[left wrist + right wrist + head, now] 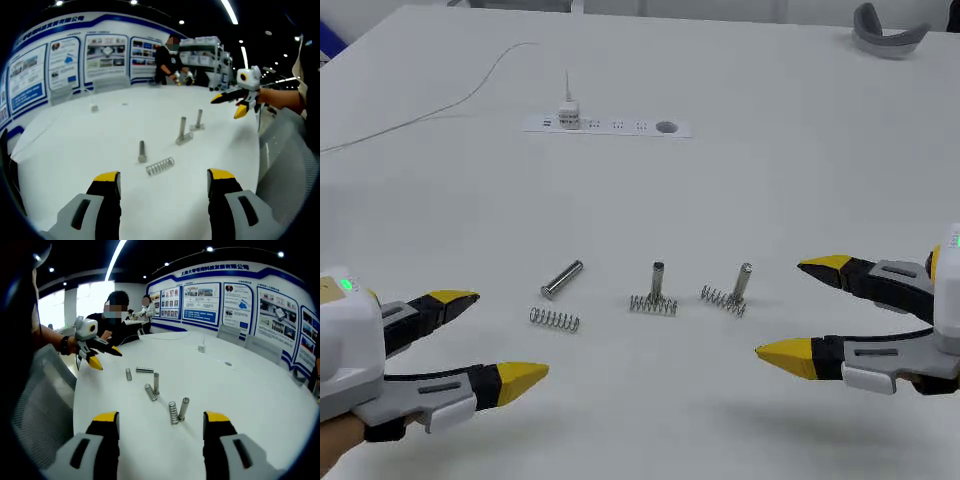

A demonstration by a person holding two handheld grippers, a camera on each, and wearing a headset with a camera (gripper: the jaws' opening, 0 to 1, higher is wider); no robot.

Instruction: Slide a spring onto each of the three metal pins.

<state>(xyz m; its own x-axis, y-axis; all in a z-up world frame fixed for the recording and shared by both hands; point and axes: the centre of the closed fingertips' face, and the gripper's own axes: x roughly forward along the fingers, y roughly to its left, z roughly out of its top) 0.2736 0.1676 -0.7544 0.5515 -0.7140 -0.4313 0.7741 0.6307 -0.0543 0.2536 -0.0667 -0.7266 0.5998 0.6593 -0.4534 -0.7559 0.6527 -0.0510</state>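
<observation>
**Starting layout.** The left gripper [510, 335] and the right gripper [779, 308] hover above the white worktop [770, 180], both with jaws spread and empty. Between the two pairs of jaws lie three sets, none yet assembled:

- The lying pin [562, 279] and its spring [554, 319] are nearest the left jaws.
- The upright pin [657, 281] has the middle spring [653, 305] at its foot.
- The tilted pin [742, 281] and the right spring [723, 299] are nearest the right jaws.

We judge the springs light, thin-wired and apt to roll or crush, so we would pinch them gently across mid-coil. The pins look stiff, smooth and slippery, best held low on the shank.

Beyond the jaws, a white strip [610, 126] bears marks too small to read. The wall posters [202, 302] carry Chinese lettering that we cannot read reliably.
</observation>
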